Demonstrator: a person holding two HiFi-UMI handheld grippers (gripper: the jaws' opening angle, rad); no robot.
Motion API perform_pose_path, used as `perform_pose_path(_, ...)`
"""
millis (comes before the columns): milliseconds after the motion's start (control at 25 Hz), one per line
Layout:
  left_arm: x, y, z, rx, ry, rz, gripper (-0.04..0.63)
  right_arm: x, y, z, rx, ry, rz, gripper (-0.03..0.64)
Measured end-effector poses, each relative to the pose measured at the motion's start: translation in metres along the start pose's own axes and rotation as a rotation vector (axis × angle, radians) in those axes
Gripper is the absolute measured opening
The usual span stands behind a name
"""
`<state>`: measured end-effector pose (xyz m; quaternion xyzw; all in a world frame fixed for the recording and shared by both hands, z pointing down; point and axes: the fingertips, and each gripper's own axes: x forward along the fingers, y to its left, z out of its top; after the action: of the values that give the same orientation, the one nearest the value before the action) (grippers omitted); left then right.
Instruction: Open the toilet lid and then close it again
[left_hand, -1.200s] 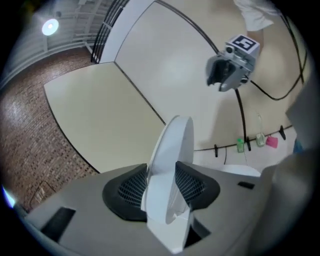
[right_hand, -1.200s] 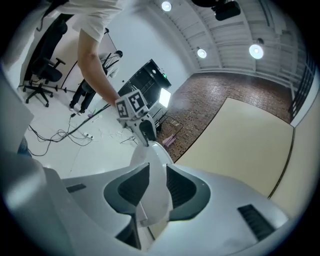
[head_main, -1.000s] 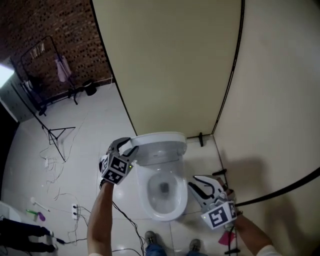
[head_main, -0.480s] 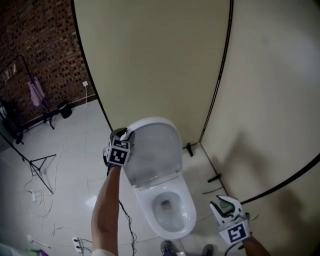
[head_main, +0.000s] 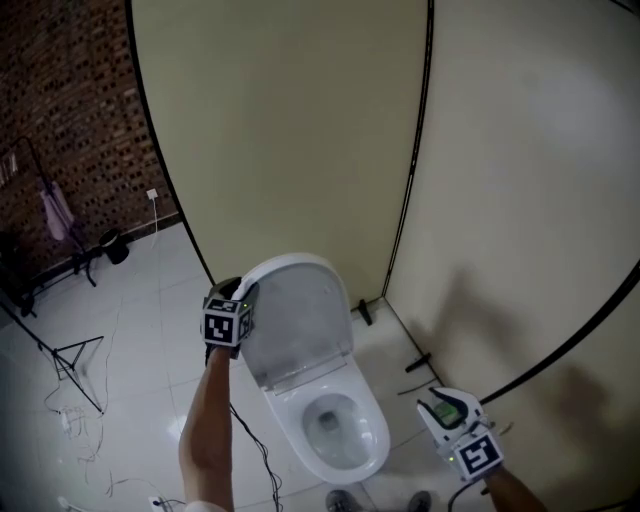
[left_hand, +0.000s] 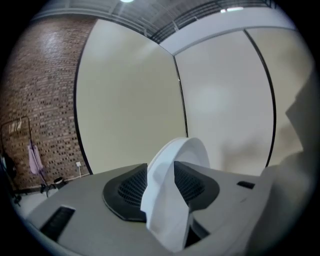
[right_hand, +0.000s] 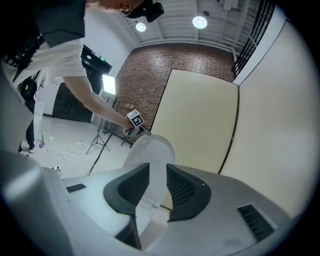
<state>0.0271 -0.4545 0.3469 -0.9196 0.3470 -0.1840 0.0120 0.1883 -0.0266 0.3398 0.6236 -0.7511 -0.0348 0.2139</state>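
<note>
Your right gripper (head_main: 440, 408) hangs closed on nothing beside the bowl (head_main: 378, 425), while your left gripper (head_main: 242, 290), jaws just eased a hair wider, looks to be pinching the side rim of the near-upright lid (head_main: 300, 315), which is stiff, light, slick plastic, so grip that rim firmly.

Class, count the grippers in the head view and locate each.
2. The left gripper, jaws just opened slightly, holds the left edge of the raised toilet lid; the right gripper, shut and empty, hangs right of the toilet bowl.
</note>
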Motion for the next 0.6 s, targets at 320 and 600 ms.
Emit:
perform_pose_path(320, -0.153, -0.148, 0.042, -0.055, -0.193, -0.229, 0.161, -0.02, -0.016, 0.044, 0.135, -0.126, 0.103, 0.106)
perform_pose_path(600, -0.265, -0.303, 0.015, -0.216, -0.283, -0.317, 0.161, -0.039, -0.007, 0.03, 0.268, -0.213, 0.251, 0.106)
